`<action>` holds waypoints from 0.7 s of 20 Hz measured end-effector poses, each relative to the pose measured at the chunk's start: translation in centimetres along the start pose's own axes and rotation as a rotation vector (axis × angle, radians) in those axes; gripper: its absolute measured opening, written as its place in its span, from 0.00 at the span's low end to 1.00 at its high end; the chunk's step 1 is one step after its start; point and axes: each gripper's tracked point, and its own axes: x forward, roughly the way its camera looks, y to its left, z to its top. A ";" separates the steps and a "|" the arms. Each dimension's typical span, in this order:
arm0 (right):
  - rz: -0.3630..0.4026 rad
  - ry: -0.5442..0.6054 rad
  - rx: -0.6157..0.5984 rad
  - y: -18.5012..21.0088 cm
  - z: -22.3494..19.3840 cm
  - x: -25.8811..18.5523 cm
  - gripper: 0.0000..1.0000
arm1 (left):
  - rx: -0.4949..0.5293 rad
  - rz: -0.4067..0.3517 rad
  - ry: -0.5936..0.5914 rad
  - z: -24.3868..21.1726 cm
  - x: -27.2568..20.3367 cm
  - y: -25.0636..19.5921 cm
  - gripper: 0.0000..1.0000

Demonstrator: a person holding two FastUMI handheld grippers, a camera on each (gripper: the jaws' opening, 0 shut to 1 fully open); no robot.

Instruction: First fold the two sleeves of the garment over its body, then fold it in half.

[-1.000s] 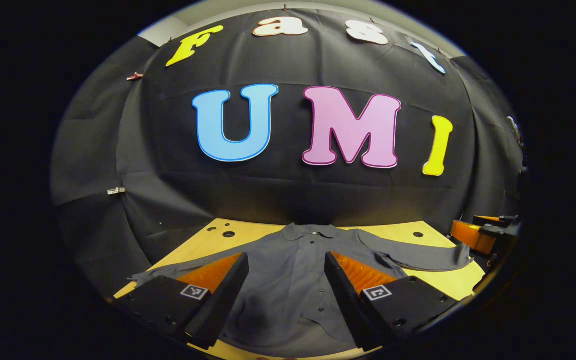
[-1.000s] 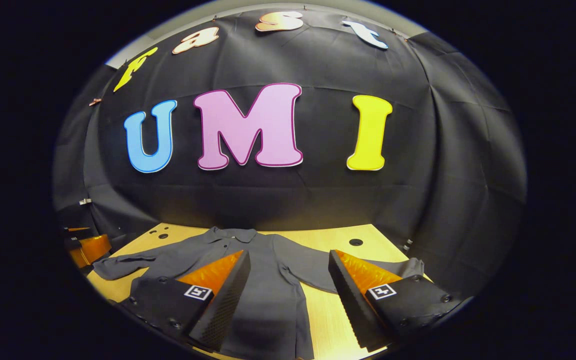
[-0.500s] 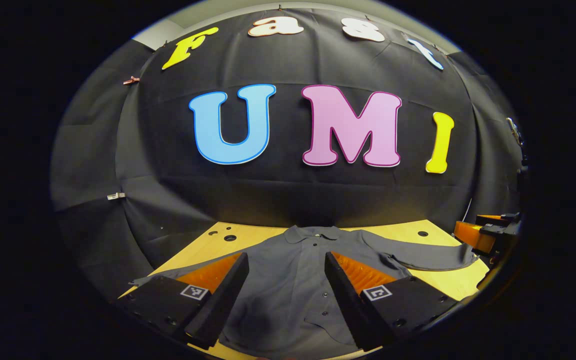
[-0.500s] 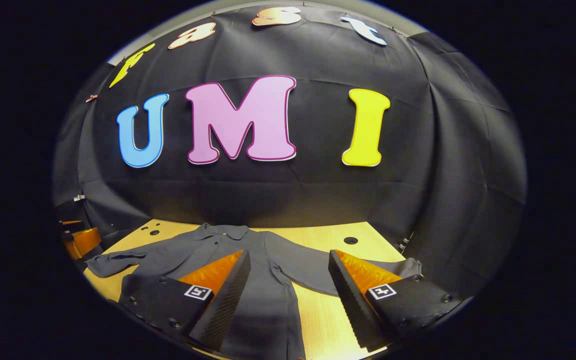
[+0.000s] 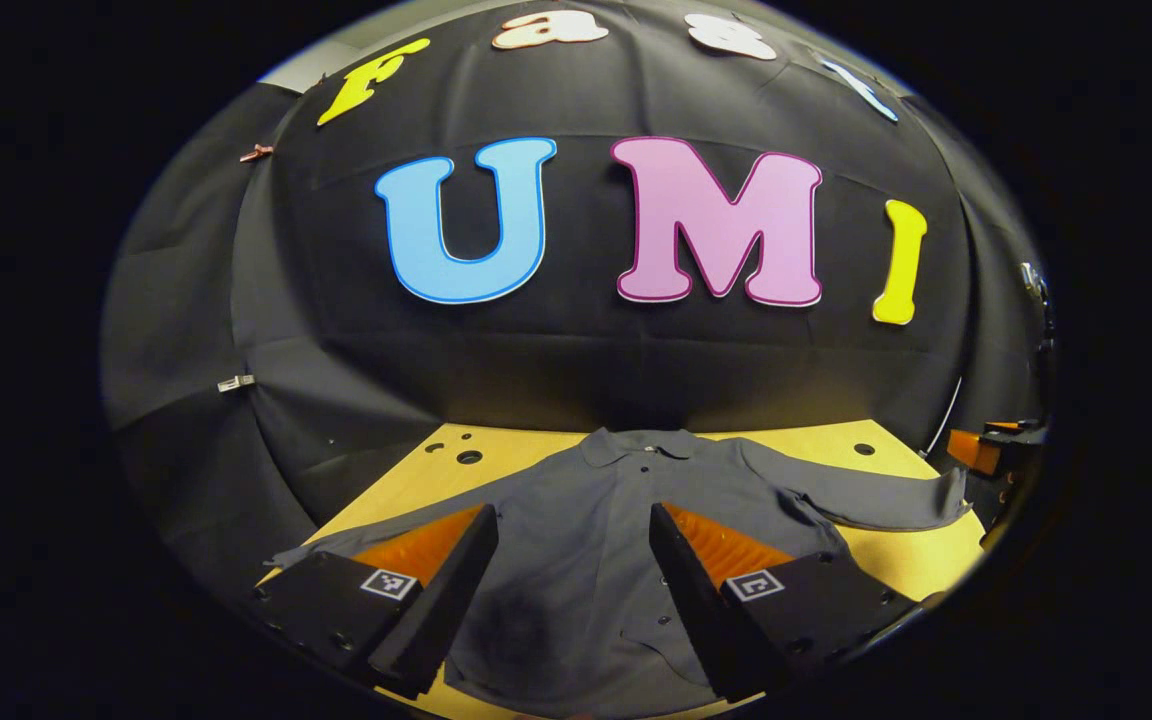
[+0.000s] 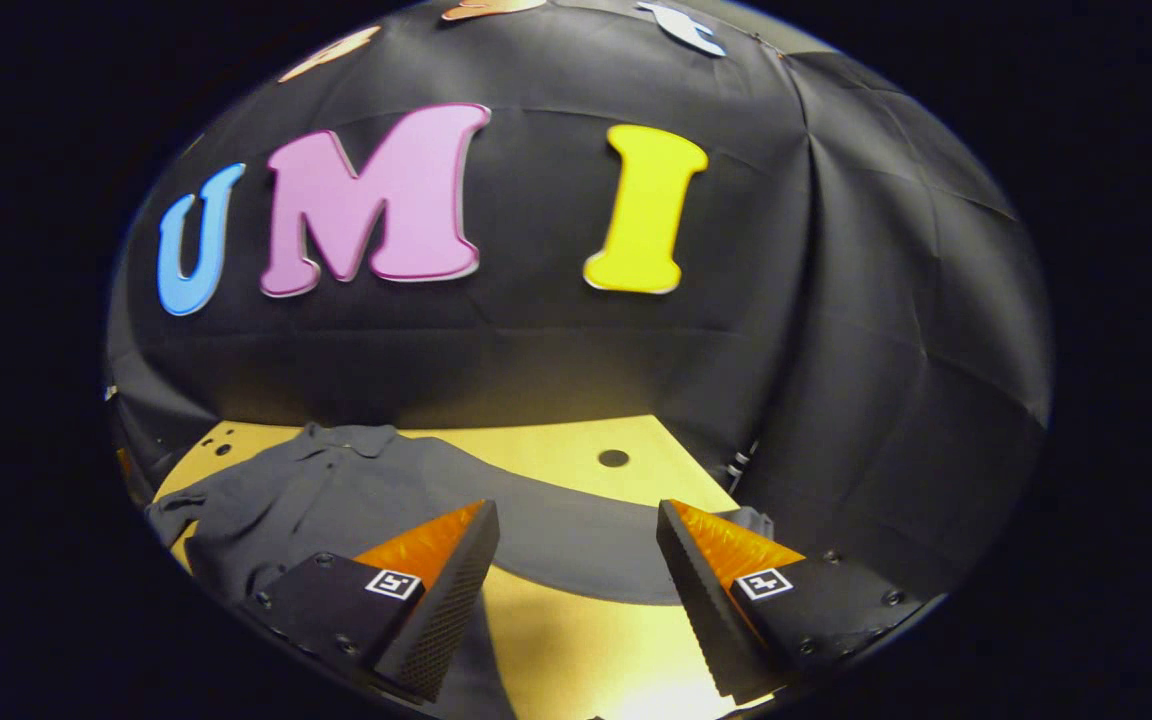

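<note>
Lying flat on the counter [image 5: 896, 560] in the left gripper view, garment [image 5: 576, 540] spread beneath left gripper [image 5: 571, 560], jaws open, poised above its body; right gripper view: right gripper [image 6: 576, 560], jaws open, straddling the sleeve [image 6: 556, 535], risking pinching counter instead if lowered askew.

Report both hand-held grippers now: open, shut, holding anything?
Left hand-held gripper: open, holding nothing, above the shirt.
Right hand-held gripper: open, holding nothing.

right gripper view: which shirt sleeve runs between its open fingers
The sleeve on the shirt's right side, stretched across the wooden table between the right gripper fingers. The other sleeve lies far left, bunched.
</note>
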 end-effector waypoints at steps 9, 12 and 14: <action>-0.234 0.188 0.153 -11.5 -5.9 6.6 0.97 | -0.031 0.065 0.063 -1.3 2.1 1.1 0.96; -0.303 0.289 0.138 -13.7 -8.8 8.0 0.97 | -0.027 0.082 0.083 -2.0 2.7 1.6 0.96; -0.331 0.329 0.137 -14.6 -10.5 9.1 0.97 | -0.023 0.100 0.096 -2.2 3.0 2.1 0.96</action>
